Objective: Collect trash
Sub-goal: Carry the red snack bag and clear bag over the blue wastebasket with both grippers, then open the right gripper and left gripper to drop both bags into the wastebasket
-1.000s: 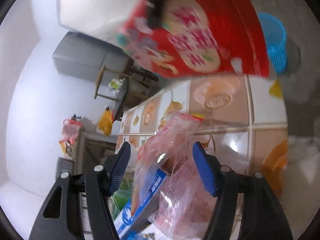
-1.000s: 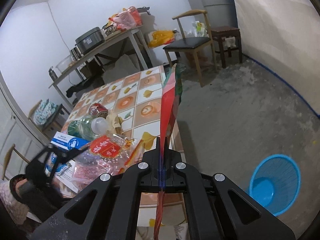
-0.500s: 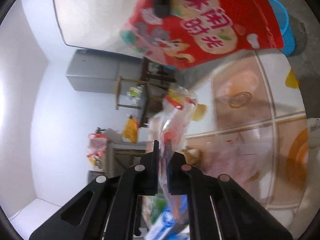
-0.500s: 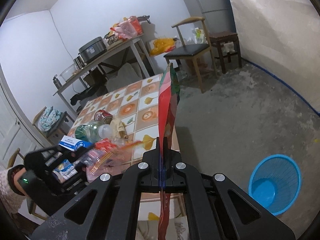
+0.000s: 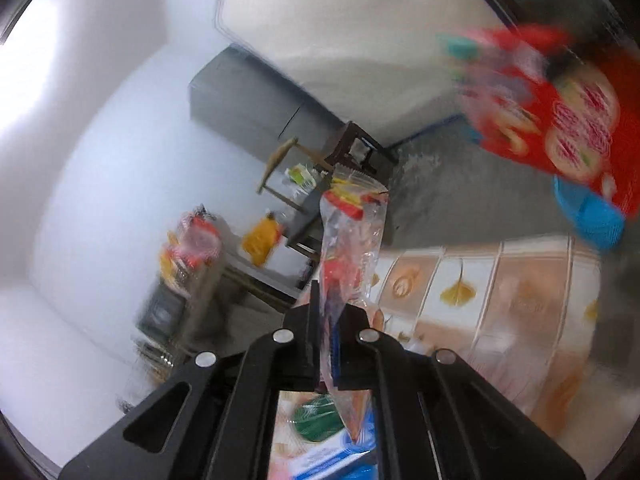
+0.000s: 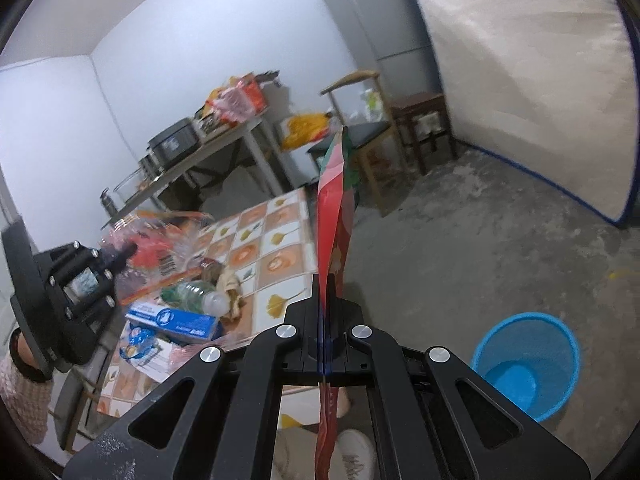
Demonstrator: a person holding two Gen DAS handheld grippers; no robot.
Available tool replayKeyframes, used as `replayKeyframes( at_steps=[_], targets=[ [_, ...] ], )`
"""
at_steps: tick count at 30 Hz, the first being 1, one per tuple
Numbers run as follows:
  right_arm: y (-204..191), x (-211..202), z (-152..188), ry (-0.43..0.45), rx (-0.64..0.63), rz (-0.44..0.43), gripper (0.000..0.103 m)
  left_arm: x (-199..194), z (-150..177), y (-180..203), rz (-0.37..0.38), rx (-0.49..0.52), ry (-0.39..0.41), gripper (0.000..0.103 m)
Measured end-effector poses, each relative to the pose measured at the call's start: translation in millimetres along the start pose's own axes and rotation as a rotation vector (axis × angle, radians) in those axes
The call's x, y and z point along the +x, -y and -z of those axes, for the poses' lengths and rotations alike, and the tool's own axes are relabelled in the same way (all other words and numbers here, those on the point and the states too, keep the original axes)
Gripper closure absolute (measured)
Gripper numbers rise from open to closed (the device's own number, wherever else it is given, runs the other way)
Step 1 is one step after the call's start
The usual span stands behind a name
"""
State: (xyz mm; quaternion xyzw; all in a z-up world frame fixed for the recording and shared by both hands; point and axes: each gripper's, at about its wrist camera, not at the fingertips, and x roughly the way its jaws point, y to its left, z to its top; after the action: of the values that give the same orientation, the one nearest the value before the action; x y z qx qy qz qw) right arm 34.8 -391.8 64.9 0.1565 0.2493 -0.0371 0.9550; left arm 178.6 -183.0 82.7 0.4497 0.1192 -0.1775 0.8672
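My left gripper (image 5: 329, 312) is shut on a clear plastic wrapper (image 5: 352, 236) with red and yellow print, lifted above the tiled table (image 5: 500, 292). In the right wrist view that same left gripper (image 6: 124, 254) hangs at the left over the table, the clear wrapper (image 6: 160, 248) in it. My right gripper (image 6: 323, 300) is shut on a flat red snack bag (image 6: 334, 216), seen edge-on and standing upright. The red bag (image 5: 560, 120) shows blurred at the upper right of the left wrist view. A blue mesh trash basket (image 6: 526, 364) stands on the floor at the lower right.
On the tiled table (image 6: 276, 264) lie a green bottle (image 6: 192, 294), a blue and white box (image 6: 176, 320), a can and crumpled paper. Behind are a side table (image 6: 224, 140) with a cooker and bags, a wooden chair (image 6: 360, 136), a stool and a fridge (image 6: 376, 24). A shoe (image 6: 352, 456) shows below.
The left gripper closed on the clear wrapper and lifted it off the table. The right gripper, still holding the red bag, drifted sideways; the basket looks nearer.
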Motion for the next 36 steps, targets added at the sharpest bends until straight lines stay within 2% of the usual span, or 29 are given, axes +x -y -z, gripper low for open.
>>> replayKeyframes(
  at_steps=[2,4,7,11,13,15,18,21,24,28,29,30,31,32,33,34,36],
  targets=[
    [11,-12,1,0.025,0.015,0.043,0.103,-1,-11,-18,0.1,-0.163,0.005,0.1],
    [33,-27,4,0.049,0.051,0.105,0.103,7,-23,-33,0.236,-0.331,0.018,0.1],
    [68,-41,12,0.057,0.108,0.207,0.103,34,-49,-31,0.435,-0.487,-0.003,0.1],
    [116,-44,31,0.018,0.2,0.305,0.103,78,-98,15,0.719,-0.572,-0.087,0.1],
    [137,-36,42,-0.017,0.242,0.341,0.103,108,-123,54,0.865,-0.588,-0.183,0.1],
    [163,-22,57,-0.062,0.287,0.373,0.103,131,-143,102,0.959,-0.581,-0.283,0.1],
    [194,5,75,-0.128,0.336,0.421,0.103,166,-164,173,0.989,-0.518,-0.401,0.1],
    [216,33,85,-0.184,0.359,0.471,0.103,197,-175,235,0.971,-0.454,-0.493,0.1],
    [236,46,94,-0.215,0.358,0.496,0.103,224,-181,286,0.961,-0.44,-0.589,0.1],
    [252,61,100,-0.241,0.339,0.532,0.103,236,-183,341,0.925,-0.425,-0.637,0.097],
    [256,67,102,-0.245,0.342,0.539,0.097,227,-176,354,0.919,-0.427,-0.636,0.09],
    [261,72,103,-0.243,0.344,0.548,0.087,230,-176,358,0.92,-0.428,-0.639,0.082],
    [267,75,103,-0.245,0.345,0.549,0.074,231,-175,363,0.916,-0.429,-0.645,0.062],
    [272,81,101,-0.251,0.35,0.554,0.046,234,-174,365,0.888,-0.431,-0.649,0.046],
    [276,86,102,-0.252,0.354,0.559,0.033,230,-177,367,0.861,-0.437,-0.647,0.043],
    [280,88,104,-0.247,0.355,0.573,0.033,229,-176,366,0.848,-0.452,-0.641,0.041],
    [284,89,106,-0.247,0.373,0.594,0.033,225,-170,358,0.871,-0.477,-0.643,0.037]
  ],
)
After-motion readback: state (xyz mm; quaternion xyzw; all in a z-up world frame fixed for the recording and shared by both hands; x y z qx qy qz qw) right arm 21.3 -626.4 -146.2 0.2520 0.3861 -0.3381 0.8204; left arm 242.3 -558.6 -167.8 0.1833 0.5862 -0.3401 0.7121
